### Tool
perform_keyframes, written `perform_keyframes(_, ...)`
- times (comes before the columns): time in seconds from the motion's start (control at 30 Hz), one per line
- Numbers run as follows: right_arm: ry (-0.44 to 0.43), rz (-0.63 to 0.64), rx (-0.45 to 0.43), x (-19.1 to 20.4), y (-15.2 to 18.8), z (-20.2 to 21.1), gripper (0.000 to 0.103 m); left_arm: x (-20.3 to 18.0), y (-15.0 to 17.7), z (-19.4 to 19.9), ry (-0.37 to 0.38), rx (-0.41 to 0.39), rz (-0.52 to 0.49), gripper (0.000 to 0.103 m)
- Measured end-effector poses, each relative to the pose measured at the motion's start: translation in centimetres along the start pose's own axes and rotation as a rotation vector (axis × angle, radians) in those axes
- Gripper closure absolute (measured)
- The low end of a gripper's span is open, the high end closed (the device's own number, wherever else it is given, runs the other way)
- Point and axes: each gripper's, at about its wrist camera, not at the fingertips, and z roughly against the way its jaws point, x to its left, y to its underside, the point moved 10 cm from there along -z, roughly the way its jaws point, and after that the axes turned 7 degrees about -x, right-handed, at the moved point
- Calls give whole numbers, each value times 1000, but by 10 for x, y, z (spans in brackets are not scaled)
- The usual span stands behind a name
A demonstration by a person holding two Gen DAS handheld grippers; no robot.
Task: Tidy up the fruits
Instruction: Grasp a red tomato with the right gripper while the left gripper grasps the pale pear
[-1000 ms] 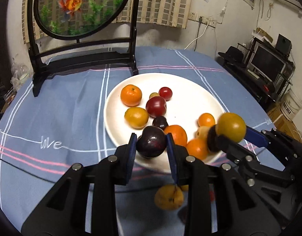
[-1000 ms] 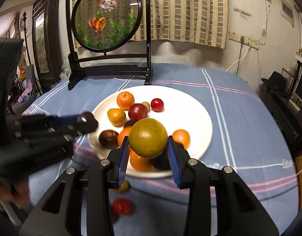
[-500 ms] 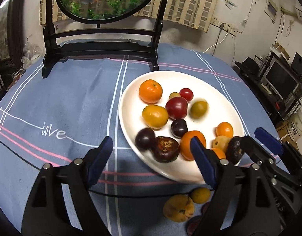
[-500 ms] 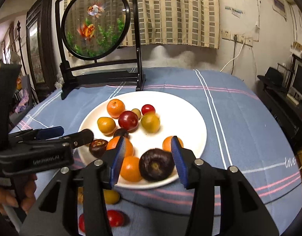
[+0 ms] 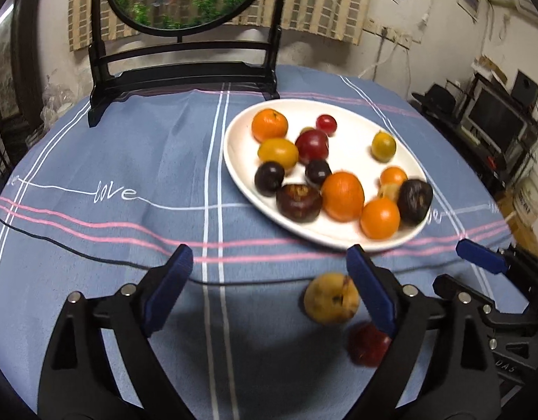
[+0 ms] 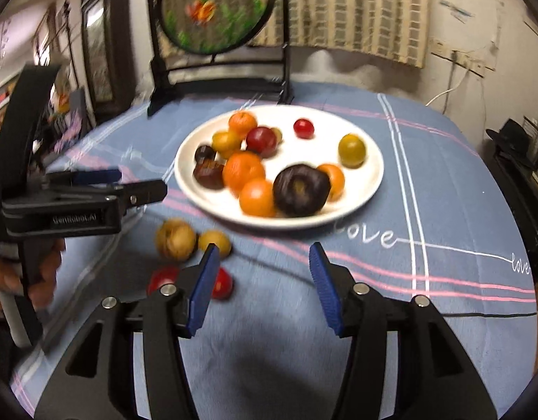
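Both grippers had just let go of their loads. The left gripper (image 5: 269,287), which a second earlier clenched a dark plum, had its jaws opening wide and empty. The right gripper (image 6: 261,287), jaws also opening and empty, had dropped its greenish-yellow fruit (image 6: 352,149), now resting right of centre on the white plate (image 6: 367,189). Several fruits, including a yellow one (image 5: 331,298), remained on the tabletop (image 5: 111,245) at lower frame, presumably next.

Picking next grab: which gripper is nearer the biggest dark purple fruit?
Right. Right gripper faces the dark purple fruit head-on; left gripper is off to its left. Both jaws opening, nothing gripped.
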Motion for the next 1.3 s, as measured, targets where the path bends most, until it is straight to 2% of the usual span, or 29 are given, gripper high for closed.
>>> perform_keyframes(0.13, -32, 69, 59, 12, 15, -3, 50, 2, 7, 1, -23, 11, -46, 11)
perform_keyframes(0.27, -45, 139, 118, 26, 30, -11, 50, 6, 9, 2, -15, 25, -28, 10)
perform_keyframes(0.33, -33, 147, 115, 28, 31, -12, 50, 7, 10, 1, -10, 32, -24, 10)
perform_keyframes(0.47, -16, 136, 118, 26, 32, -17, 52, 7, 13, 1, -11, 45, -38, 10)
perform_keyframes(0.57, -10, 114, 127, 30, 33, -29, 61, 7, 14, 1, -8, 56, -41, 9)
perform_keyframes(0.77, -36, 86, 82, 43, 21, -37, 74, 8, 19, -2, -13, 81, -56, 8)
perform_keyframes(1.03, -24, 56, 82, 36, 18, -30, 77, 1, 23, -3, 5, 92, -86, 8)
perform_keyframes(1.3, 40, -28, 59, -1, 12, -17, 77, -8, 27, -2, 31, 103, -111, 8)
